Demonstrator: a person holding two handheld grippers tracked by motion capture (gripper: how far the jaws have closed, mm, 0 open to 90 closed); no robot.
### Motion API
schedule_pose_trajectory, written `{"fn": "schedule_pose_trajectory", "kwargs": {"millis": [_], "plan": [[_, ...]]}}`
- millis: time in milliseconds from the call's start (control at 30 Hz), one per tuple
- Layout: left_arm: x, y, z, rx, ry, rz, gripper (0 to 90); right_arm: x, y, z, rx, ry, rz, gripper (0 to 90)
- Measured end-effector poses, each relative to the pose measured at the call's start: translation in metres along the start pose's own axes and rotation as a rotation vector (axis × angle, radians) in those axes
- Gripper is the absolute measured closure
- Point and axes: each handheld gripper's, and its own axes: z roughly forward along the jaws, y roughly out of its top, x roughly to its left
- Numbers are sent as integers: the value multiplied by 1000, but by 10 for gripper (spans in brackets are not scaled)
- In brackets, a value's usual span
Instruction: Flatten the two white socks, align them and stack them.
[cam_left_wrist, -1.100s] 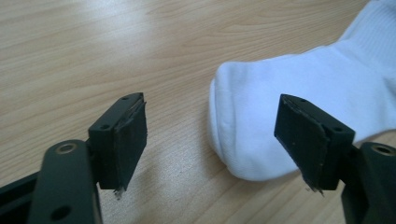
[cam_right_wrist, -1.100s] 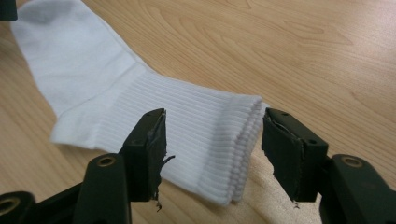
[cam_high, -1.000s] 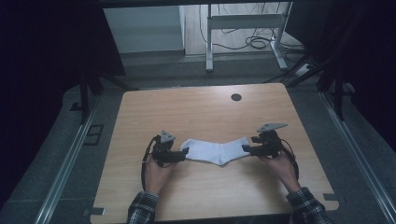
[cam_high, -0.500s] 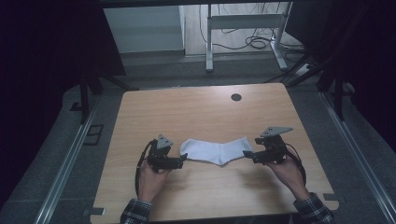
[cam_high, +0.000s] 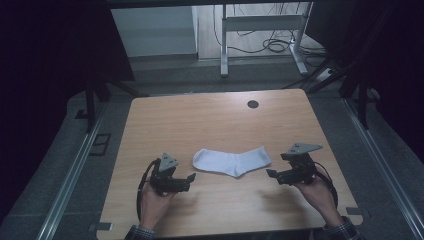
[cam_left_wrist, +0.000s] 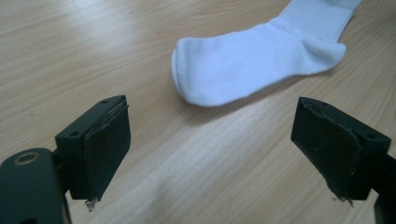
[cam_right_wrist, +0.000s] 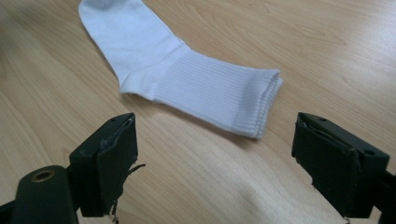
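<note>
A white ribbed cotton sock (cam_high: 232, 161) lies flat on the pale wooden desk (cam_high: 210, 115) between the left claw (cam_high: 189, 179) and right claw (cam_high: 270, 174), both wide open, empty.

Item count, current state:

- Sock (cam_high: 231, 161): one, white, lying flat on the tabletop (cam_high: 210, 120).
- Tabletop: one, wooden.
- Grippers: two, the left gripper (cam_high: 188, 180) and the right gripper (cam_high: 270, 174), each with two black fingers (cam_left_wrist: 100, 144).
- Hands: two, one per gripper.
- Dark round mark (cam_high: 253, 104) on the tabletop: one; probably a cable hole, though it is too small to confirm.
- Frame with white legs (cam_high: 262, 30) on the floor beyond: one.
</note>
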Motion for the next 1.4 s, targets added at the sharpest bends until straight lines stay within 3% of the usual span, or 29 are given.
{"fn": "schedule_pose_trajectory", "kwargs": {"millis": [400,600,900,1100,1200,1400], "plan": [[-7,-23,-7,5,-10,4,120,1,-23,-4,5,-21,10,138],[-9,-43,-4,21,-12,-15,120,0,-41,0,12,-30,27,128],[-10,-59,3,46,-1,-26,120,-4,-65,9,30,-48,51,91],[-11,-62,6,68,22,-15,120,-4,-74,15,35,-62,34,69],[-11,-60,11,120,34,-18,120,-2,-74,16,39,-83,13,76],[-12,-60,11,120,41,-22,120,1,-75,16,35,-92,5,114]]}}
